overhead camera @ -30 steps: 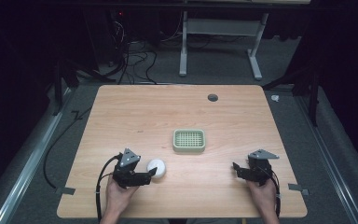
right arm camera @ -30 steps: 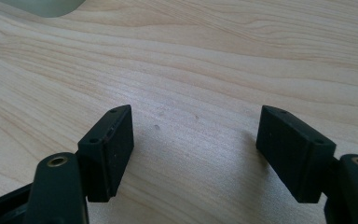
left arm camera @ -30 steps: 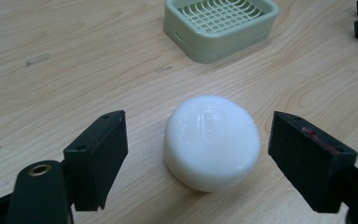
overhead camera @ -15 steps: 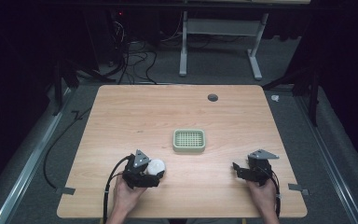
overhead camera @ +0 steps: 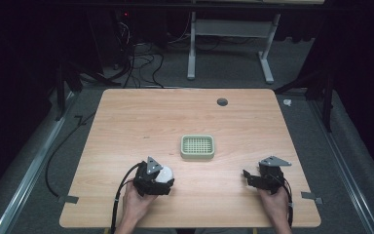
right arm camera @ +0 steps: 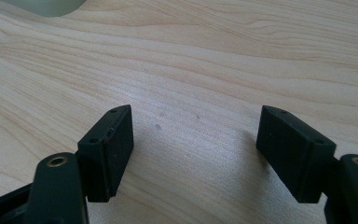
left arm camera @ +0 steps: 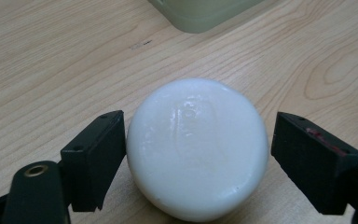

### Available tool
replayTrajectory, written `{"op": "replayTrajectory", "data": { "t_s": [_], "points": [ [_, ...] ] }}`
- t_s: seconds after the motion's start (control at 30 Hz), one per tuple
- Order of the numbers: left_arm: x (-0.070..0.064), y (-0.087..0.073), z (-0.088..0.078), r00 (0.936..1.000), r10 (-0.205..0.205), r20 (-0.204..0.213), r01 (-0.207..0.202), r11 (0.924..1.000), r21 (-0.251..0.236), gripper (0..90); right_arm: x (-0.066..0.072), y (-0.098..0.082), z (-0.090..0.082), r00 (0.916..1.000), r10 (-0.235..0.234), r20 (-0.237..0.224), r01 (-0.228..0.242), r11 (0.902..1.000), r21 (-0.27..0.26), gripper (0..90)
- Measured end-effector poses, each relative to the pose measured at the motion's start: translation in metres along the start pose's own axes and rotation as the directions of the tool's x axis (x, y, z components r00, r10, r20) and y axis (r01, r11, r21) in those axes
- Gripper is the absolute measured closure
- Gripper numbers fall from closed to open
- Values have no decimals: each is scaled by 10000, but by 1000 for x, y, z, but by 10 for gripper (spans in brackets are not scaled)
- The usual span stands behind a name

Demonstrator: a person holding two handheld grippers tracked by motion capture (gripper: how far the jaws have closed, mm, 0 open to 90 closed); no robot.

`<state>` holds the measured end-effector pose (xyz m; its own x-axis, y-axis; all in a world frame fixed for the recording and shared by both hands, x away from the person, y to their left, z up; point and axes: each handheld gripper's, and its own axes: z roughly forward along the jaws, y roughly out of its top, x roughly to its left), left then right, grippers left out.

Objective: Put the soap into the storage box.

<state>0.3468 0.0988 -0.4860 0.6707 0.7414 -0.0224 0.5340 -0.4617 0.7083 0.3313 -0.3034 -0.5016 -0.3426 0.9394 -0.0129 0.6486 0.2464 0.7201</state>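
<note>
Left gripper (overhead camera: 161,179) is straddling the white soap bar (left arm camera: 196,147) at the table's (overhead camera: 126,122) 7 o'clock; jaws apart, one pad touching or nearly so, the other just off. Soap is sitting flat on the wood. Looks like the grasp step: next move needs closing squarely, it's rounded and may be slick. Green soap dish (overhead camera: 197,147) is waiting at the soap's 1 o'clock. Right gripper (overhead camera: 251,177) is idling at 5 o'clock, jaws apart, empty.

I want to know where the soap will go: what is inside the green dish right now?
From the high view, the green dish shows a bare slotted grid inside, nothing resting on it. What lies under the grid is hidden. The white soap sits on the table between the left gripper jaws.
</note>
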Motion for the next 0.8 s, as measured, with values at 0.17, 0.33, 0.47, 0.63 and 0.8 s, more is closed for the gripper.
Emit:
{"op": "replayTrajectory", "data": {
  "t_s": [0.17,0.33,0.47,0.63,0.8],
  "points": [
    [-2,-1,7,9999,71,-89,-69,9998,166,186,0,0,0,10000,3,2,-3,10000,4,281],
    [-1,-3,10,9999,43,-120,-40,9996,265,196,0,0,0,10000,1,3,-1,10000,3,281],
    [-2,-3,12,9997,175,-188,-169,9993,347,218,0,0,0,10000,-11,-4,11,10000,-1,281],
    [-2,-3,13,9994,221,-275,-211,9991,362,241,0,0,0,10000,2,2,-2,10000,3,280],
    [-2,-4,13,9992,309,-253,-300,9990,337,244,0,0,0,10000,-1,-3,1,10000,4,281]
  ]
}}
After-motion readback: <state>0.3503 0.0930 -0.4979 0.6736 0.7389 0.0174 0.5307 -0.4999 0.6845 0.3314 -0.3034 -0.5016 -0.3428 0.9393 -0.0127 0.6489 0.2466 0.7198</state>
